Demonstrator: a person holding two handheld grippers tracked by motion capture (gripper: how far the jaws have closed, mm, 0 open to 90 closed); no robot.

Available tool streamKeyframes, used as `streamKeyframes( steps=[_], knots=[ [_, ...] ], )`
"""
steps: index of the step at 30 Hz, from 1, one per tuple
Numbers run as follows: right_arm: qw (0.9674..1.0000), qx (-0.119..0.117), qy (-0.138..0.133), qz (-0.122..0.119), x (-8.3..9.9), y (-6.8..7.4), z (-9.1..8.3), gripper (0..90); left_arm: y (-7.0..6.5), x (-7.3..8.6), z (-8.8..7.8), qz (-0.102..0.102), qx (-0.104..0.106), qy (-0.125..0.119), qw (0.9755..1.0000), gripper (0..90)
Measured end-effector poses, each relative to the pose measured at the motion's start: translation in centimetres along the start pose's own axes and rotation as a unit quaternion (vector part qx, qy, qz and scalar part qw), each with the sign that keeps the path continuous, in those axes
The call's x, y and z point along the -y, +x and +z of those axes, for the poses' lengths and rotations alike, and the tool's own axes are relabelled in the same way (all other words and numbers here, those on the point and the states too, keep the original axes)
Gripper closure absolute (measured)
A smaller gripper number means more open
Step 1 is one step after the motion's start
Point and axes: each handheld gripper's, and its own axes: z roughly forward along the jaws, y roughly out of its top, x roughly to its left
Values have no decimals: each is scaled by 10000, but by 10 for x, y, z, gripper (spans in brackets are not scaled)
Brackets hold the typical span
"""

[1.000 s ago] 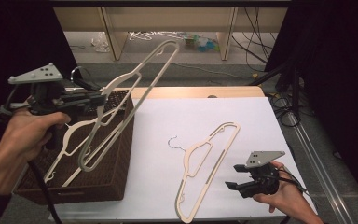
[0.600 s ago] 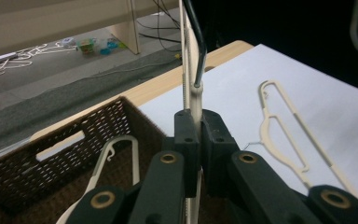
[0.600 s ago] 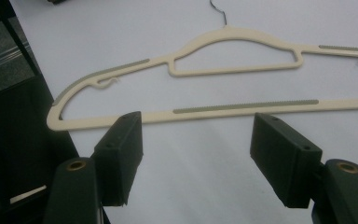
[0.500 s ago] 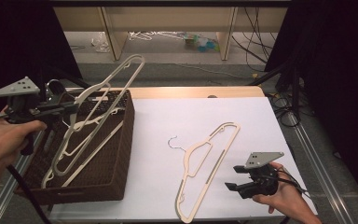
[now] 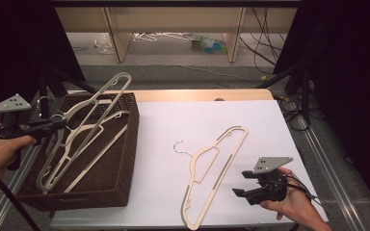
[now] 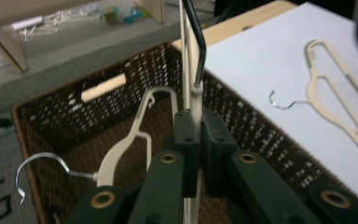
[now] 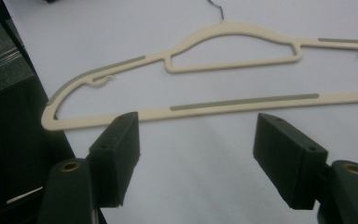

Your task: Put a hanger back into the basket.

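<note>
High view: the left gripper (image 5: 53,124) is clamped on a cream hanger (image 5: 84,122) near its neck. The hanger hangs tilted over the brown wicker basket (image 5: 125,159), one shoulder up past the far rim, the other down inside. Another hanger lies in the basket beneath it. The right gripper (image 5: 241,185) rests on the white table (image 5: 270,125), its jaws apart and just opened wider, nothing between them; a third hanger (image 5: 217,168) lies flat just ahead of them.

Left gripper view: the jaws are closed tight on the held hanger's cream stem (image 6: 196,100), its metal hook rising above them. The basket's hanger (image 6: 121,149) lies below, left of the jaws.

Right gripper view: the jaws stand wide over bare table. The flat hanger (image 7: 205,70), cream with grey grip strips, lies just beyond the tips, untouched.
</note>
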Motion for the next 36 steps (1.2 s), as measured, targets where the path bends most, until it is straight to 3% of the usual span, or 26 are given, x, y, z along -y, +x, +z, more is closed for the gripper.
streamKeyframes(
  steps=[2,6,10,17,19,20,21,26,28,32,33,34,35,36],
  knots=[
    [9999,70,-47,57,1,1,2,295,2,5,2,-42,-49,160,9999,859],
    [10000,41,-17,75,0,0,1,276,9,15,9,-9,-33,254,9997,859],
    [9999,58,-89,118,1,1,2,243,12,22,17,-130,-18,345,9993,858],
    [9999,-64,-65,58,0,1,2,181,19,30,29,64,127,490,9987,858],
    [9999,-64,-145,31,0,2,3,170,18,34,33,-247,131,556,9981,858],
    [9999,-119,-99,9,0,1,2,170,21,35,34,-90,175,664,9976,858],
    [9999,-117,-124,7,0,1,2,170,19,36,36,-224,198,736,9968,858],
    [9998,-169,-110,33,1,1,3,169,17,34,46,-129,236,857,9960,857],
    [9998,-162,-109,26,1,2,3,169,14,35,52,-275,218,888,9954,857],
    [9998,-163,-113,23,1,1,2,169,14,37,63,-345,192,952,9947,856],
    [9998,-146,-111,26,1,1,2,169,15,37,65,-282,196,981,9946,856],
    [9998,-143,-112,23,1,1,2,169,14,38,68,-420,193,989,9940,856],
    [9998,-139,-116,21,1,2,2,169,15,39,70,-334,193,1029,9939,856],
    [9998,-145,-119,28,1,2,2,169,13,39,73,-424,170,1044,9935,856]
  ],
)
